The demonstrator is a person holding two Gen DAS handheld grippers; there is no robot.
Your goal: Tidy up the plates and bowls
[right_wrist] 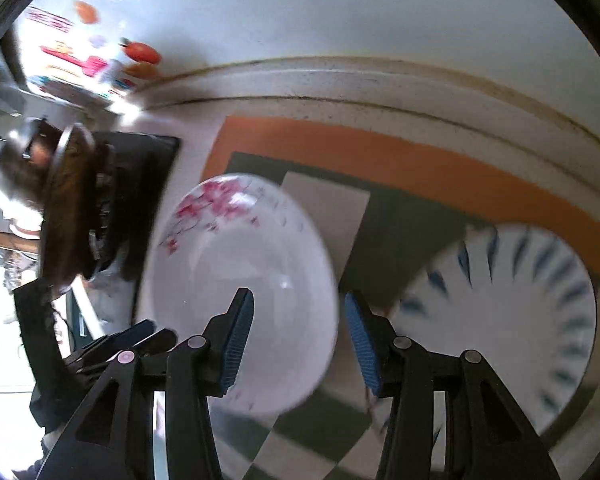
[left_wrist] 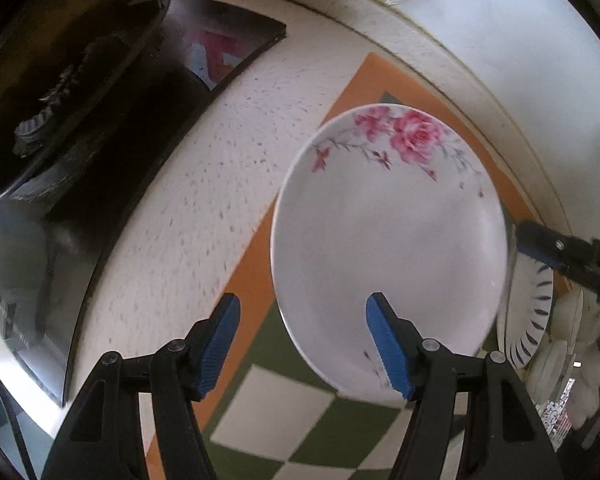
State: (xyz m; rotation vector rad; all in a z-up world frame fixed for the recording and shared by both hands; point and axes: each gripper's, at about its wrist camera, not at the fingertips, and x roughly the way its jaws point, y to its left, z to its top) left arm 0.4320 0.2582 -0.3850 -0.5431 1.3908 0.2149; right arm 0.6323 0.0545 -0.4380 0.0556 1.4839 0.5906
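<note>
A white plate with pink roses (left_wrist: 388, 248) lies on a green-and-white checked mat with an orange border (left_wrist: 268, 408). My left gripper (left_wrist: 304, 344) hovers over the plate's left rim, open, with one blue pad over the plate and the other over the mat. In the right wrist view my right gripper (right_wrist: 300, 340) is open above the same rose plate's (right_wrist: 240, 280) right rim, and nothing is pressed between its pads. To the right lies a white plate with blue strokes (right_wrist: 520, 320), which also shows as the striped plate (left_wrist: 534, 312). The right gripper's blue finger (left_wrist: 540, 246) reaches in above it.
A black stove with a dark pan (left_wrist: 60, 80) stands left of the mat on the speckled white counter (left_wrist: 204, 184). A metal pot (right_wrist: 16, 168) sits behind the pan. The wall's raised ledge (right_wrist: 380, 80) runs along the back. Several white dishes (left_wrist: 560, 344) stand at the right.
</note>
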